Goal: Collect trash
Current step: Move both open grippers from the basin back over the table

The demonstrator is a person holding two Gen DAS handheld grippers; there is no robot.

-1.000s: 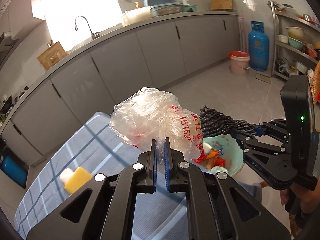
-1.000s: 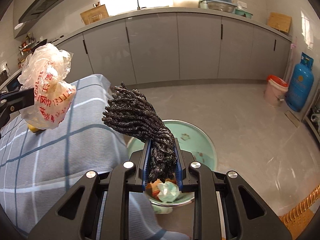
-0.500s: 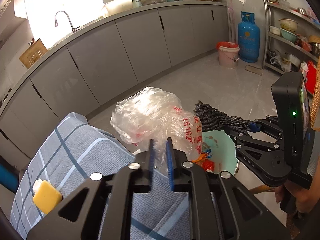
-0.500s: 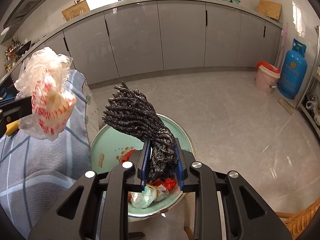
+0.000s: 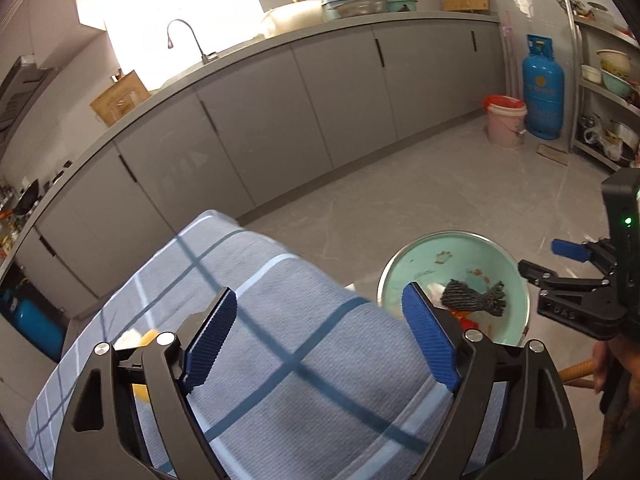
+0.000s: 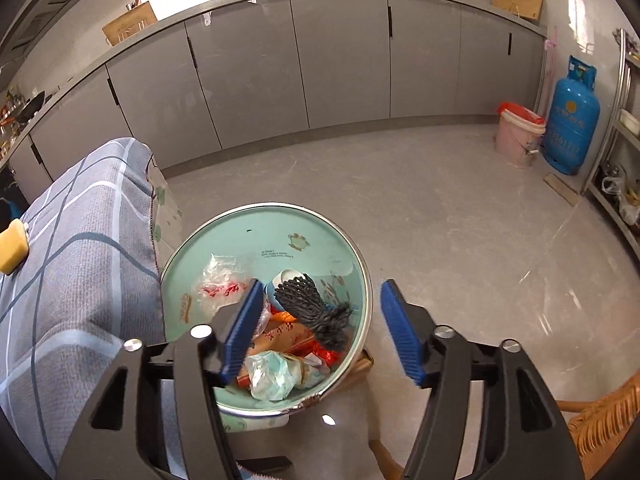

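Observation:
A mint-green basin (image 6: 280, 236) stands beside the table and holds trash. In it lie a dark knitted cloth (image 6: 312, 308), a clear plastic bag with red print (image 6: 220, 284), and wrappers (image 6: 276, 368). My right gripper (image 6: 320, 328) is open and empty above the basin. My left gripper (image 5: 320, 336) is open and empty over the blue checked tablecloth (image 5: 288, 320). The basin (image 5: 480, 248) and cloth (image 5: 472, 300) also show in the left wrist view, with the right gripper (image 5: 568, 256) at the right edge. A yellow sponge (image 6: 14, 246) lies on the tablecloth (image 6: 72, 264).
Grey kitchen cabinets (image 6: 320, 64) run along the back wall. A pink bucket (image 6: 518, 134) and a blue gas cylinder (image 6: 572, 120) stand at the far right by a metal shelf (image 5: 600, 80). A wicker chair (image 6: 600, 428) is at the lower right.
Both grippers opened. The plastic bag left my left gripper and the dark cloth left my right gripper; both now lie in the basin.

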